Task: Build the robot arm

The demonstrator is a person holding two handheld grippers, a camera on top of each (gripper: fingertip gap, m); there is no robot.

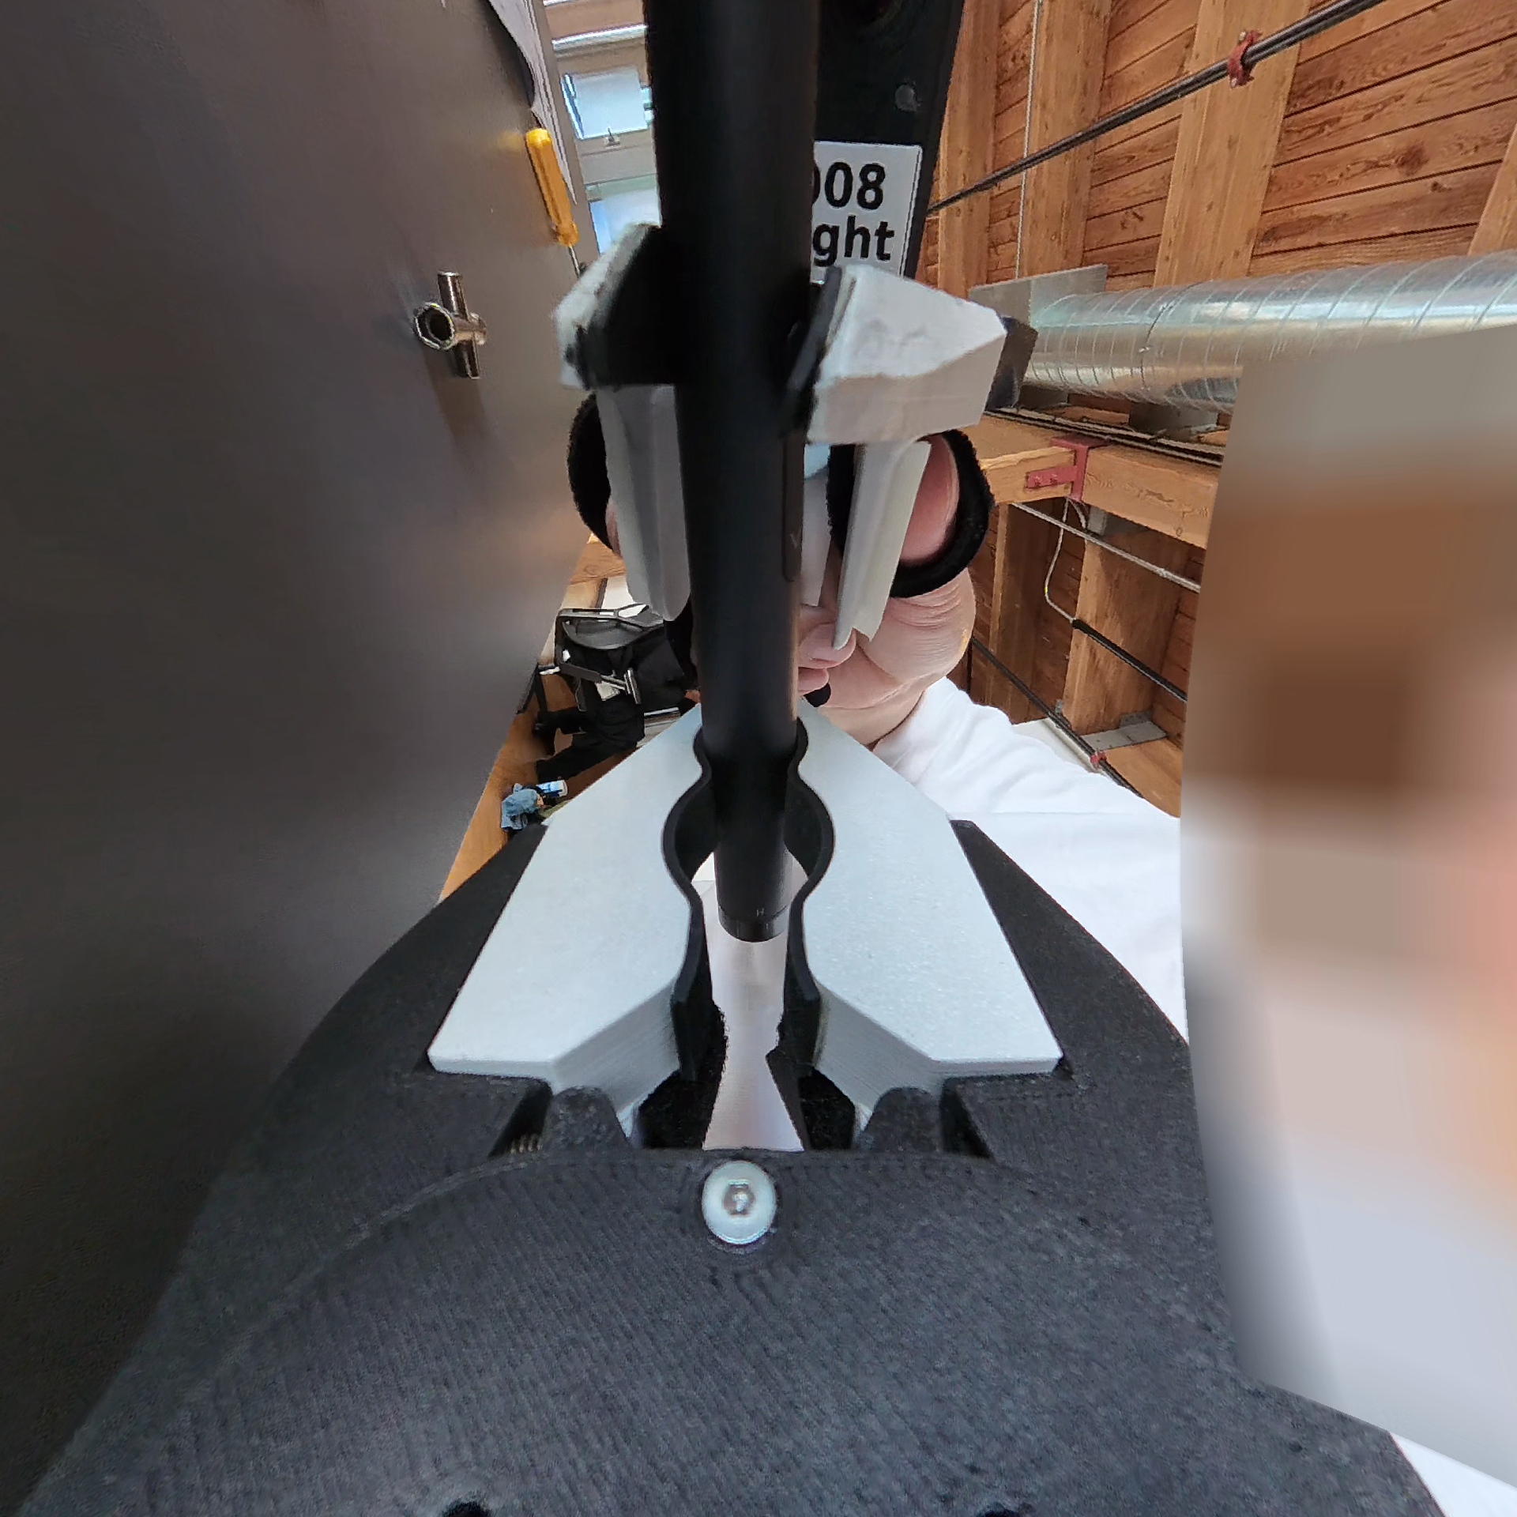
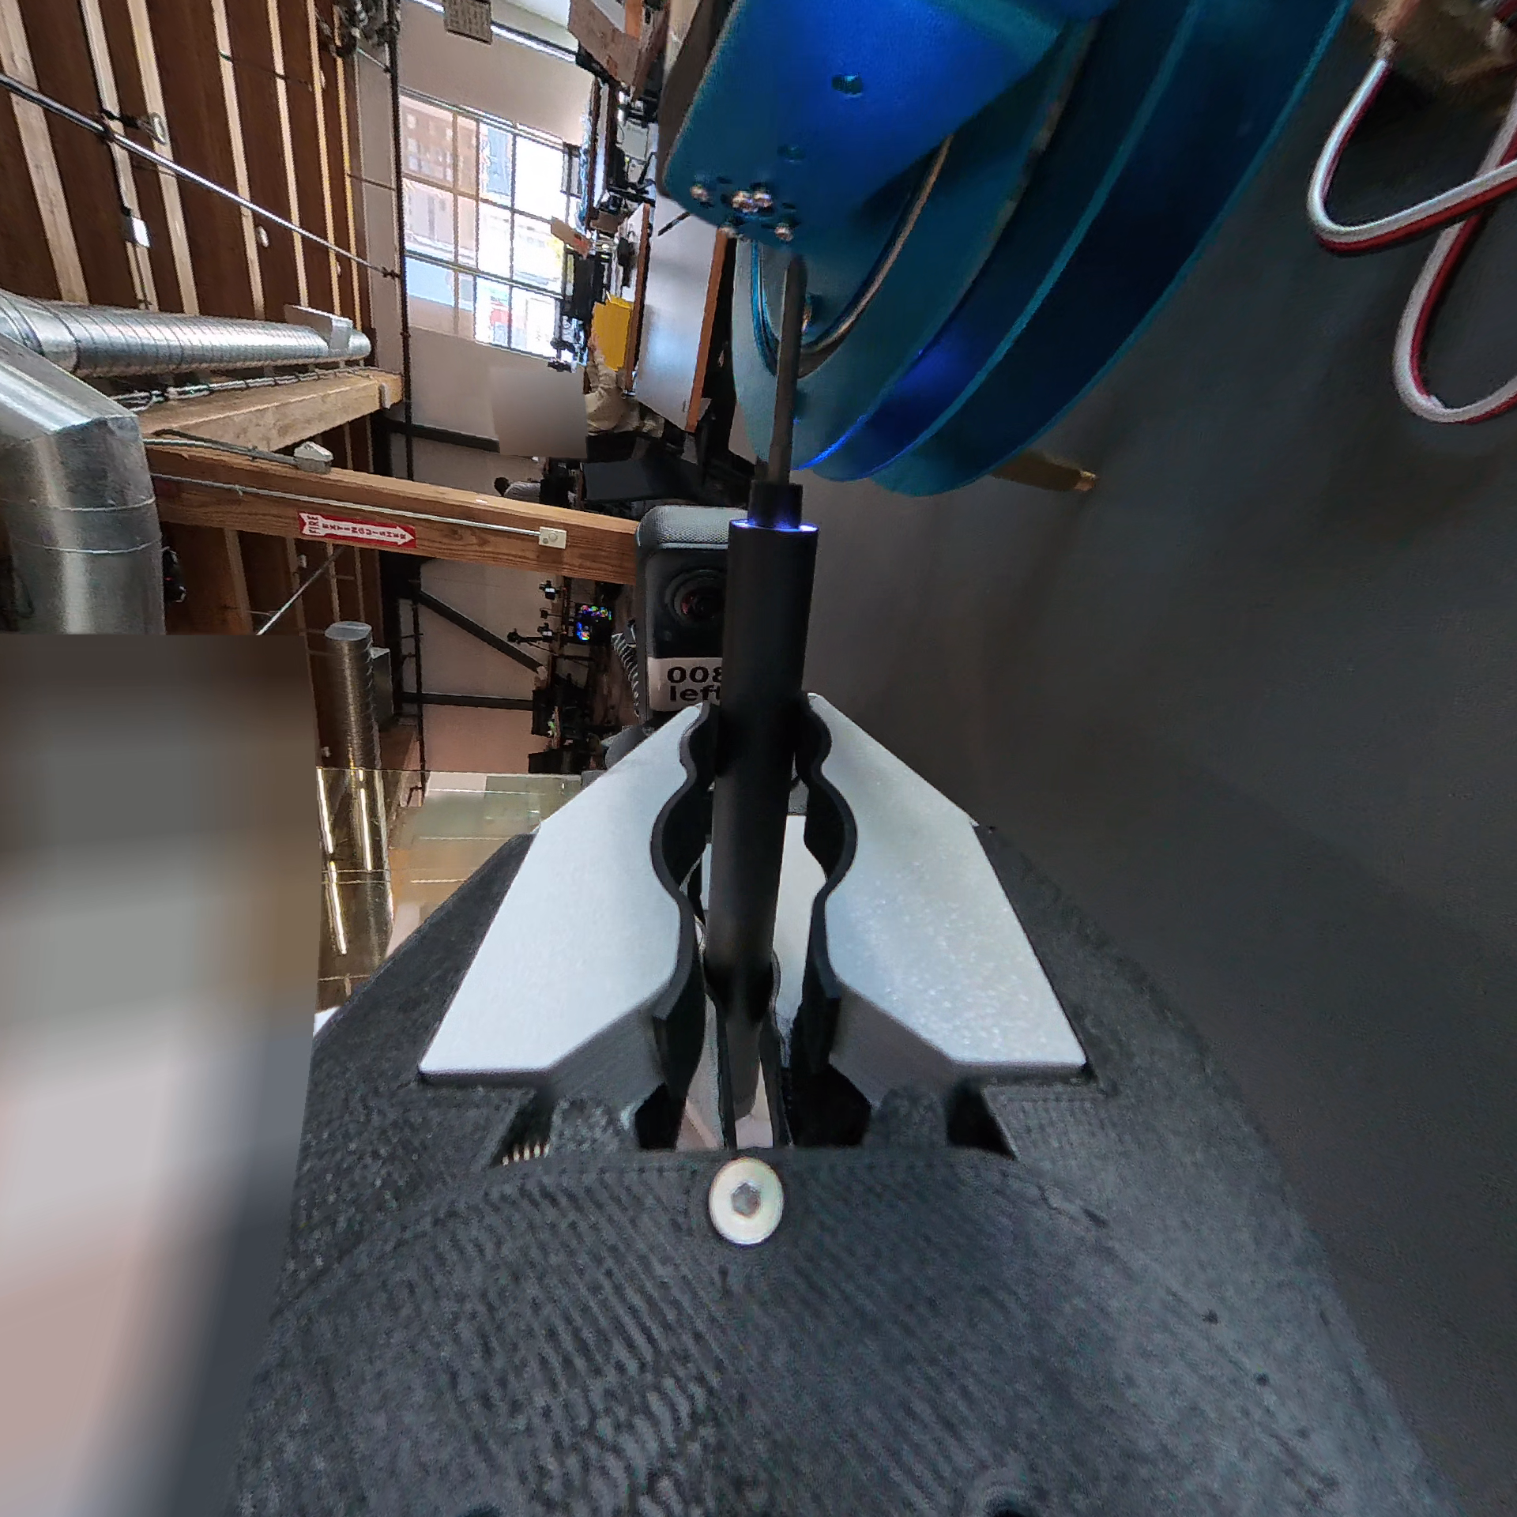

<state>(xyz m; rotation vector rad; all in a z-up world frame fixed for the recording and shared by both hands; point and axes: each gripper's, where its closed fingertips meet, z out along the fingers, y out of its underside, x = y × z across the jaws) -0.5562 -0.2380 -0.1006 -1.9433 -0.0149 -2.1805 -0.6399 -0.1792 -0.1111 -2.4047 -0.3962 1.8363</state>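
We have both tools on one black powered screwdriver (image 2: 767,624). The right tool (image 2: 753,714) is closed round the middle of its barrel, with the scalloped jaws pressing on either side and only a narrow gap left behind the grip. The left tool (image 1: 749,739) is closed round the rear end of the same barrel, whose end cap sits just inside the jaws. From the left wrist view we also see the right tool farther along the shaft, with a hand (image 1: 891,657) and a white sleeve (image 1: 1026,788) behind it. The nose of the screwdriver shows a lit ring, and its thin bit (image 2: 784,369) reaches up to a blue plastic assembly (image 2: 903,205) of stacked plates, just below a cluster of small screws (image 2: 751,201). We cannot tell whether the bit tip is seated in anything. The assembly lies against the dark grey counter (image 2: 1231,739), with looped red and white wires (image 2: 1436,246) beside it. A small metal fitting (image 1: 451,324) lies on that same surface.
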